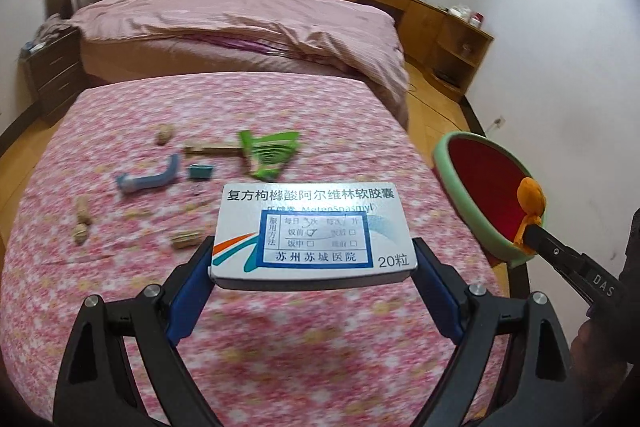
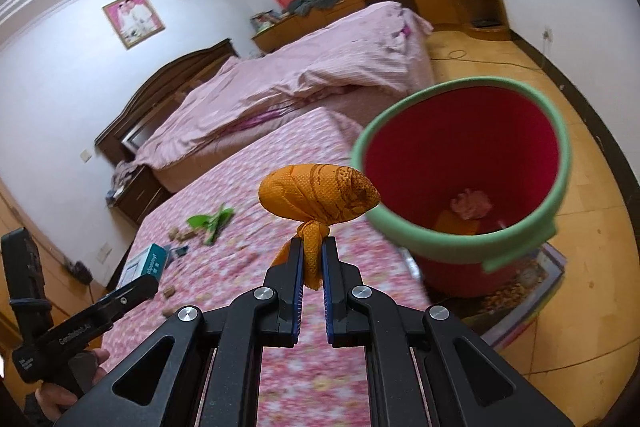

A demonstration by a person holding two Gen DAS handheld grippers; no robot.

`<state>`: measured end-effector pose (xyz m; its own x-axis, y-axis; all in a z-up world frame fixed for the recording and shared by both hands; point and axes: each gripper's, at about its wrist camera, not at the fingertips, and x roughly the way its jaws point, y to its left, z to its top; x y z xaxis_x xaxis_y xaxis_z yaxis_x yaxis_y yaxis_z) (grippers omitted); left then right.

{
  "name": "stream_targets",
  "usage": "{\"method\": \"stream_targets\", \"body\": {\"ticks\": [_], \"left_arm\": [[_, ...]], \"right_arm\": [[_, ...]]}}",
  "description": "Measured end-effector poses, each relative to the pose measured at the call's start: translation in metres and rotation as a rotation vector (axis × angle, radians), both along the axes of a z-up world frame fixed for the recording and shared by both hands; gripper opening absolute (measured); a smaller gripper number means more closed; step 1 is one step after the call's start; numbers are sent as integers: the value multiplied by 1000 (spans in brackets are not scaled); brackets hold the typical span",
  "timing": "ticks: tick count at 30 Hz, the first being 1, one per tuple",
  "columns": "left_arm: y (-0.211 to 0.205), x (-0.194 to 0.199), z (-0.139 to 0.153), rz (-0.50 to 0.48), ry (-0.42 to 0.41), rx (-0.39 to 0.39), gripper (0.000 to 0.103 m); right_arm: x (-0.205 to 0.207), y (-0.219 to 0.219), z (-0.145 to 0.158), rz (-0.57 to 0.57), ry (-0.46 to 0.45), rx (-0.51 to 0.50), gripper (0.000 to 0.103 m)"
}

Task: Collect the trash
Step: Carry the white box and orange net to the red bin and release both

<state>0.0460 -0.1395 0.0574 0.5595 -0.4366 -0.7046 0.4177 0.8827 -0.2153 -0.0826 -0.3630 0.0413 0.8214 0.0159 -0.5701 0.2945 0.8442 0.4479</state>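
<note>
My left gripper [image 1: 314, 251] is shut on a white medicine box [image 1: 312, 227] with blue print, held above the pink floral bedspread [image 1: 280, 327]. My right gripper [image 2: 312, 247] is shut on the knot of an orange cloth bundle [image 2: 318, 197], next to the rim of a red bin with a green rim [image 2: 560, 131]. In the bin lie a pink crumpled wad [image 2: 470, 205] and an orange scrap. On the bedspread lie a green wrapper [image 1: 268, 155], a blue plastic piece [image 1: 148, 179], a small teal box [image 1: 200, 171], a wooden stick and several nut shells [image 1: 82, 215].
Behind the floral surface stands a bed with a pink cover [image 1: 240, 15] and a dark wooden headboard. A nightstand [image 1: 52, 71] is at the left and wooden cabinets [image 1: 440, 23] are along the far wall. The bin stands on a mat [image 2: 520, 299] on the wooden floor, where a cable [image 2: 480, 61] runs.
</note>
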Motion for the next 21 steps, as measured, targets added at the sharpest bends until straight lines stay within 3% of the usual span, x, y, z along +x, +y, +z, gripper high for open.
{"method": "stream_targets", "body": {"ticks": [21], "left_arm": [[-153,14,11,-262,-72,66,91]], "right_arm": [[-5,-107,-19,-147,96,-23,11]]}}
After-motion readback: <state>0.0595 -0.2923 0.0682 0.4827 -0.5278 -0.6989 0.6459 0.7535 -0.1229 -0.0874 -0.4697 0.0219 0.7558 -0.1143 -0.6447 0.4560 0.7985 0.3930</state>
